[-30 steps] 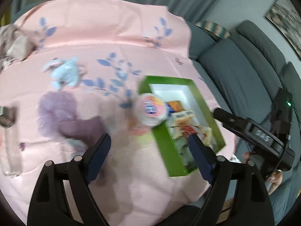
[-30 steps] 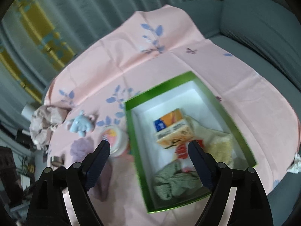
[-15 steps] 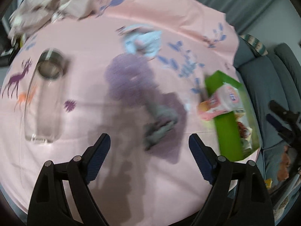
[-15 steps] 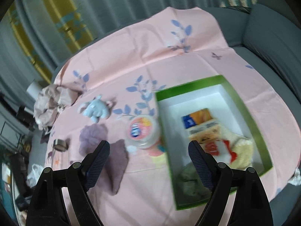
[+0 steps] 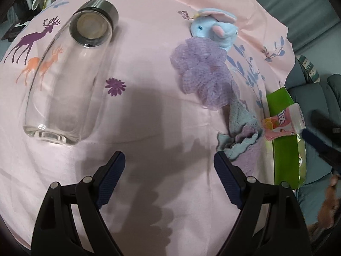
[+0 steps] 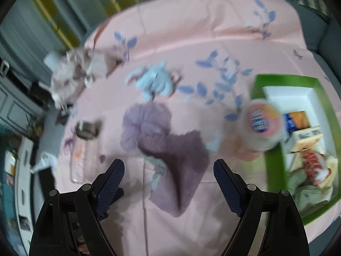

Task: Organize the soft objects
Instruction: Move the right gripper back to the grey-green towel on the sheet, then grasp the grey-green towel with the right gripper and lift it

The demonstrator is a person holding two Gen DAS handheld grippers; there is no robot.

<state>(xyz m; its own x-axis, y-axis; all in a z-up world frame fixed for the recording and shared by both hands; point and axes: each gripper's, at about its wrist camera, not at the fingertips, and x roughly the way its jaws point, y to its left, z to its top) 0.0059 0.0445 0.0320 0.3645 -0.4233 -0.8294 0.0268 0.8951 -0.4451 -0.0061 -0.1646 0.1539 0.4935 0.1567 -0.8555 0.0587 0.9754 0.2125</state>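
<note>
Near the table's right edge, beside the green box point(image 5: 285, 149), sits the purple sock point(image 6: 179, 166). Both grippers, left point(image 5: 169, 178) and right point(image 6: 168, 181), hang spread and empty. I'd pinch its bunched middle so it won't drag.

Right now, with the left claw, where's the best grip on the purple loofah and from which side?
Probably from above, claw open wide, pinching the bunched mesh at the loofah's centre. It lies as a low ruffled mound with no handle showing. Avoid its far edge, which meets the elephant, and its near-right edge, which meets the cloth.
</note>
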